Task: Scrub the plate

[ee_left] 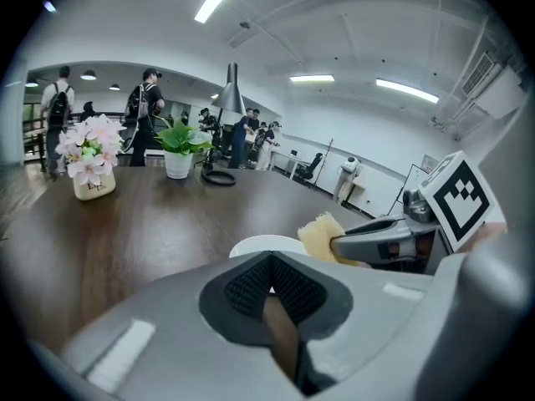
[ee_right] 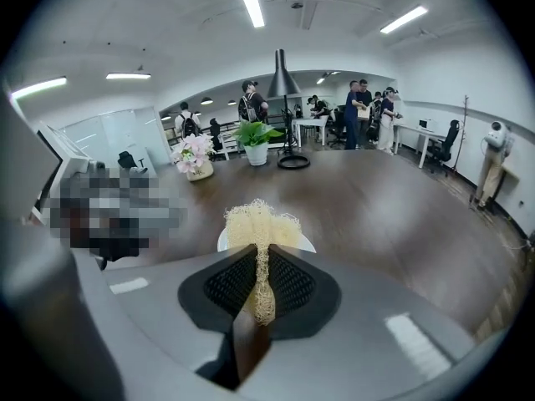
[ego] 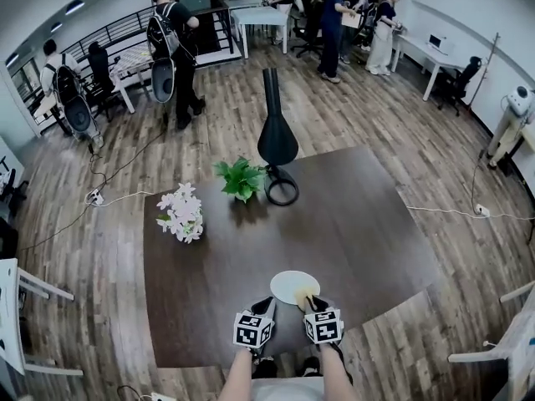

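Note:
A white plate (ego: 288,284) lies near the front edge of the dark wooden table (ego: 351,232). My left gripper (ego: 267,304) meets the plate's near-left rim; in the left gripper view its jaws (ee_left: 269,282) are closed with a sliver of white rim between the pads, and the plate (ee_left: 259,245) lies just beyond. My right gripper (ego: 311,304) is shut on a yellow fibrous sponge (ee_right: 261,224), which sits over the plate's (ee_right: 306,243) near edge. The left gripper view shows the sponge (ee_left: 318,236) and the right gripper (ee_left: 376,241) beside the plate.
Further back on the table stand a pot of pink flowers (ego: 181,214), a green potted plant (ego: 241,178) and a black lamp (ego: 277,136) with a ring base. Several people stand and walk at the far end of the room. The table's front edge is close to me.

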`<state>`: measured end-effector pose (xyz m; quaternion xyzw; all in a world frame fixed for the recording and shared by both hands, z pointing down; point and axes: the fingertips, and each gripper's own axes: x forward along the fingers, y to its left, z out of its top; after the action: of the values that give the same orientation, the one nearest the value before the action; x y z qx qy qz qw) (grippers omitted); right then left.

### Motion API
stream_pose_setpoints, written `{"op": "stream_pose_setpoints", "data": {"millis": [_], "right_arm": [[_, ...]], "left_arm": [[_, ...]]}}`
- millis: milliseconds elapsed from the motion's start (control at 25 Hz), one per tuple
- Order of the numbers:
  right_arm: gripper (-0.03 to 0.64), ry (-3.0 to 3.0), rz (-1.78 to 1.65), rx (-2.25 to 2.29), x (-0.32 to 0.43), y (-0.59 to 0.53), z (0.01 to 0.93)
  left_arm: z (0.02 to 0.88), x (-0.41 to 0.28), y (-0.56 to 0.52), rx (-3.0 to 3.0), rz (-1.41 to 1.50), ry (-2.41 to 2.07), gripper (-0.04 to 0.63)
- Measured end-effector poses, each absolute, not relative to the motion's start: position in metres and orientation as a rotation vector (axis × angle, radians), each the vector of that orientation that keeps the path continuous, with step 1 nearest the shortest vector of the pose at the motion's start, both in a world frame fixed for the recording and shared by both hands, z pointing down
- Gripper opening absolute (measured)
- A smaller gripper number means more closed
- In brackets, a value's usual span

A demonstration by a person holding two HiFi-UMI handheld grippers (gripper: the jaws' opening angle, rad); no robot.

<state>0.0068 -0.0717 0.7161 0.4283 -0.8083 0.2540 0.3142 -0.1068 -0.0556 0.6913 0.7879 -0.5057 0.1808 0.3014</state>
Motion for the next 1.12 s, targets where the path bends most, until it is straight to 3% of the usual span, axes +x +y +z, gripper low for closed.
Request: {"op": "stream_pose_setpoints", "data": {"millis": [600,1120], "right_arm": [[0.061,-2.283,0.585,0.946,0.077,-0.018,0.683],[0.061,-2.321,0.572,0.955,0.087,-0.011,0.675]], "left_arm": [[0.651,-0.026,0.012,1.985,0.438,-1.64,0.0],[0.644,-0.013,0.018,1.986,0.42,-1.686,0.0]]}}
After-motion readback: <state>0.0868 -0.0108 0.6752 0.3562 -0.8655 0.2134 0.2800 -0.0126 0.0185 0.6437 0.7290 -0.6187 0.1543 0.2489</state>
